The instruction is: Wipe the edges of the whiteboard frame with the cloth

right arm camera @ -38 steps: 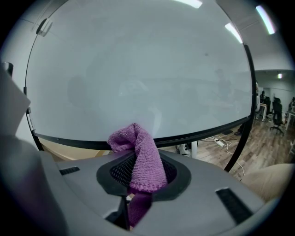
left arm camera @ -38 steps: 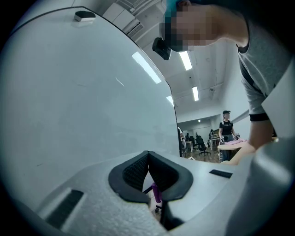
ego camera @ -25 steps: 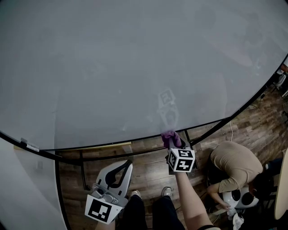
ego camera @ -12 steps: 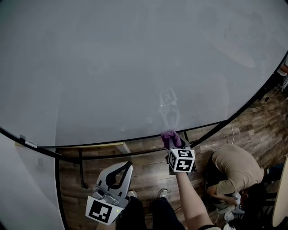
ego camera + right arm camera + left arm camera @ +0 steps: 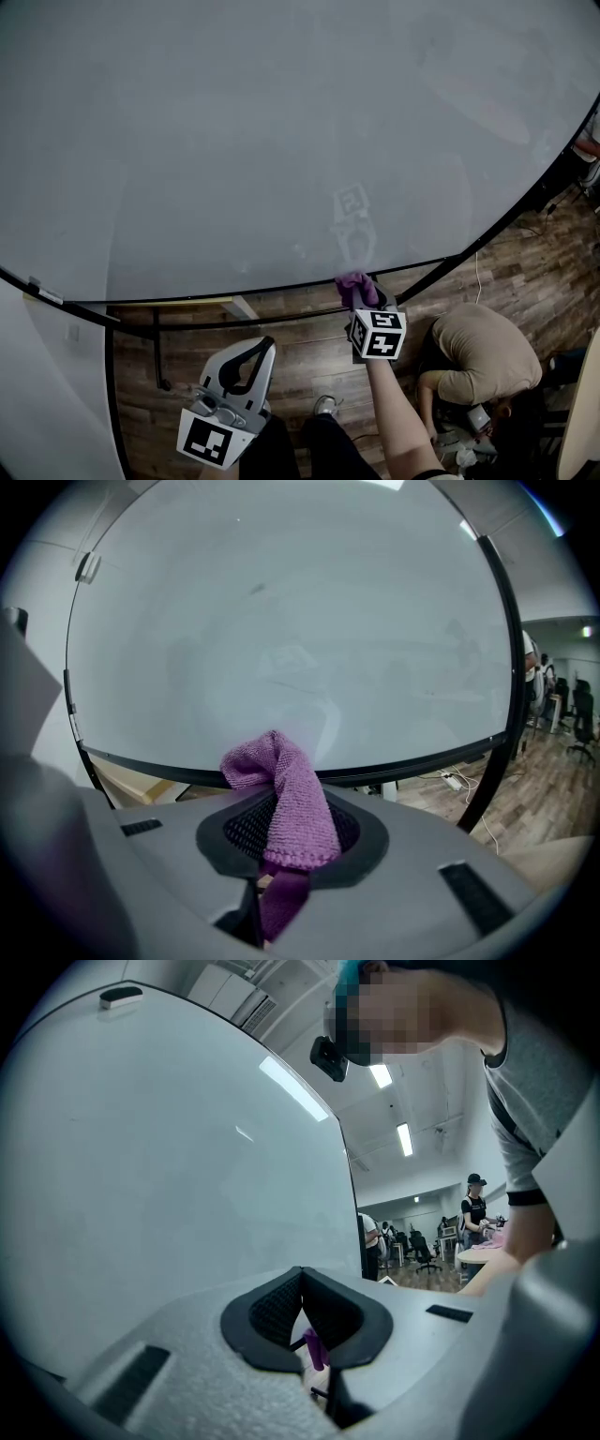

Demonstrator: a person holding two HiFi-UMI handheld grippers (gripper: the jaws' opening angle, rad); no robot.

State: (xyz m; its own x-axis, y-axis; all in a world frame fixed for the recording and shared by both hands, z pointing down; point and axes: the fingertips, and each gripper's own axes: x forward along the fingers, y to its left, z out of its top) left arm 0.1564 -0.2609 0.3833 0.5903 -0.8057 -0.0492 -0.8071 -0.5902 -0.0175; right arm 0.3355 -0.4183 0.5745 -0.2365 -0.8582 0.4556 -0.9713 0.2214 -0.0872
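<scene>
The large whiteboard fills most of the head view, with its black frame curving along the bottom and up the right side. My right gripper is shut on a purple cloth and presses it against the bottom frame edge. In the right gripper view the cloth bulges out of the shut right gripper, just under the bottom frame. My left gripper hangs low beside my legs, away from the board. Its jaws are shut on nothing in the left gripper view.
A person crouches on the wooden floor at the lower right, close to my right arm. A black stand leg of the board rises at the lower left. Cables lie on the floor under the right corner.
The board's stand leg and left clip have drifted left in view while the cloth stays on the bottom frame, so the cloth has slid slightly right along it. The left gripper is still.
</scene>
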